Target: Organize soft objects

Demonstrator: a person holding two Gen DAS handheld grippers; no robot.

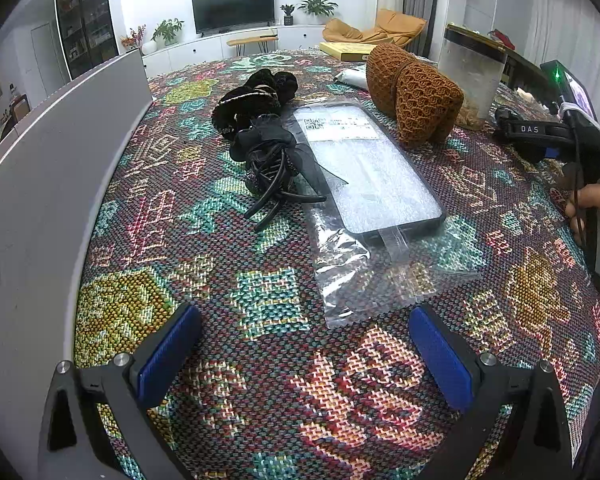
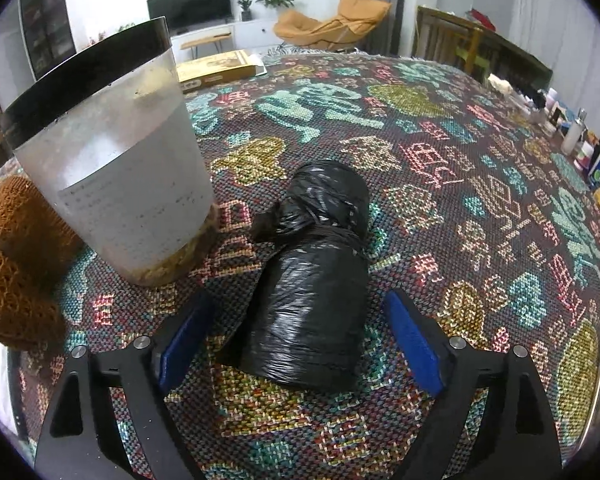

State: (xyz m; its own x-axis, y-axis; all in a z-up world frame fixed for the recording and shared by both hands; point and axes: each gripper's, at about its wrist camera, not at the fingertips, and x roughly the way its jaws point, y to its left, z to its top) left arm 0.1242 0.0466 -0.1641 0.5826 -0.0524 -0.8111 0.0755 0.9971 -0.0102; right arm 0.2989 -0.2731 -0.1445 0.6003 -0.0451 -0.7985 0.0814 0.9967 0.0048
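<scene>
The right gripper (image 2: 300,344) is standing spread wide, its blue pads (image 2: 414,346) sitting clear of the black roll (image 2: 312,280) lying between them on the cloth (image 2: 440,184). The roll is lying lengthwise, its far end pointing away, with a band around its middle. Just left of it a frosted bin (image 2: 112,168) is standing upright, and a brown knit bundle (image 2: 16,264) is lying at the left edge beside the bin. To the right and far side the cloth is lying bare up to small bottles (image 2: 580,140) lining the right edge.

The left gripper (image 1: 304,348) is also hanging spread, nothing between its pads, over open cloth. Just beyond it a bagged phone case (image 1: 372,176) is lying flat, with black hair ties (image 1: 260,120) touching its left side and the knit bundle (image 1: 416,96) at its far right. A grey panel (image 1: 60,168) is walling off the left edge.
</scene>
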